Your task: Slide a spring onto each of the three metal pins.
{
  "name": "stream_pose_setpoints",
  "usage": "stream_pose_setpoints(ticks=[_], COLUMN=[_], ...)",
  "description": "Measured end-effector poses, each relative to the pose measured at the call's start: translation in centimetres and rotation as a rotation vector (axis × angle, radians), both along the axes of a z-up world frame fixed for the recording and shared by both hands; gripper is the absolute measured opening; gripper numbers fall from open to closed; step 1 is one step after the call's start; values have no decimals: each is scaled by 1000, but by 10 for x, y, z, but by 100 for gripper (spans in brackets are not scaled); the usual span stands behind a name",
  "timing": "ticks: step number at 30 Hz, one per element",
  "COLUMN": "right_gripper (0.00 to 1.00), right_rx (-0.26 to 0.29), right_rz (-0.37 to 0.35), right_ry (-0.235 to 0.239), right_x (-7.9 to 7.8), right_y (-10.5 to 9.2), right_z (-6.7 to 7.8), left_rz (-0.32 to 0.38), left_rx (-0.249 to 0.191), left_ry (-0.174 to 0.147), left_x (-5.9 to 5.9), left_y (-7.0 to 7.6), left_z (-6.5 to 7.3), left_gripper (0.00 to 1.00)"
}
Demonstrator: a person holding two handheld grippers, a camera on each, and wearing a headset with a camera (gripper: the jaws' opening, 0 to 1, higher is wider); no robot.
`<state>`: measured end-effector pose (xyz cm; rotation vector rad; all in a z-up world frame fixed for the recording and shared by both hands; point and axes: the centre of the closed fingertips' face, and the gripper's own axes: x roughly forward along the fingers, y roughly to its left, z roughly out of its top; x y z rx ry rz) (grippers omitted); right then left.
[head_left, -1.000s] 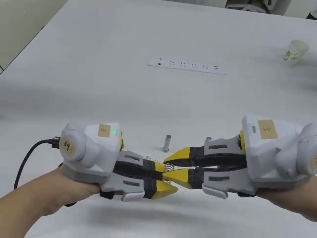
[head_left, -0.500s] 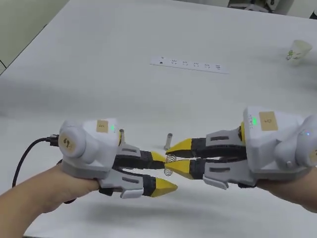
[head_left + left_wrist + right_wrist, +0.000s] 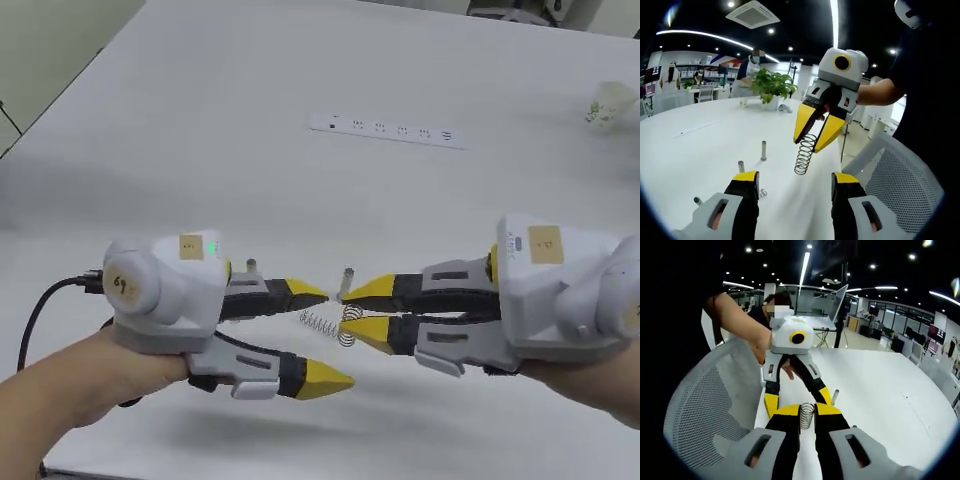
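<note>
Fig. One paper cup (image 3: 610, 103) is set at the far right of the white table (image 3: 200, 150), its contents not discernible, and one power strip (image 3: 388, 130) is laid farther back. One spring (image 3: 325, 325) is pinched by one end in the nearly closed jaws of the right gripper (image 3: 345, 310) and held above the table, facing the left gripper (image 3: 322, 336), whose jaws are spread wide with nothing between them. Three pins are counted in the left gripper view, standing apart on the table: a taller pin (image 3: 763, 150), a shorter pin (image 3: 741, 166) and a third pin (image 3: 698, 201).
</note>
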<state>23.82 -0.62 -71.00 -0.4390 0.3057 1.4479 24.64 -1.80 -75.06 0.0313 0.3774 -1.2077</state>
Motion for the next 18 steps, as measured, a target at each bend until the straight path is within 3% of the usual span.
stream_pose_setpoints(ticks=[7, 18], right_gripper=[7, 7], right_rx=[-7, -9], right_rz=[-8, -51], right_ry=[-30, -47], right_x=[4, 15], right_y=[0, -9], right_z=[0, -1], left_rz=[49, 135], left_rx=[14, 30], left_ry=[2, 14], left_x=[4, 4], left_y=[18, 56], left_z=[-2, -3], left_gripper=[66, 72])
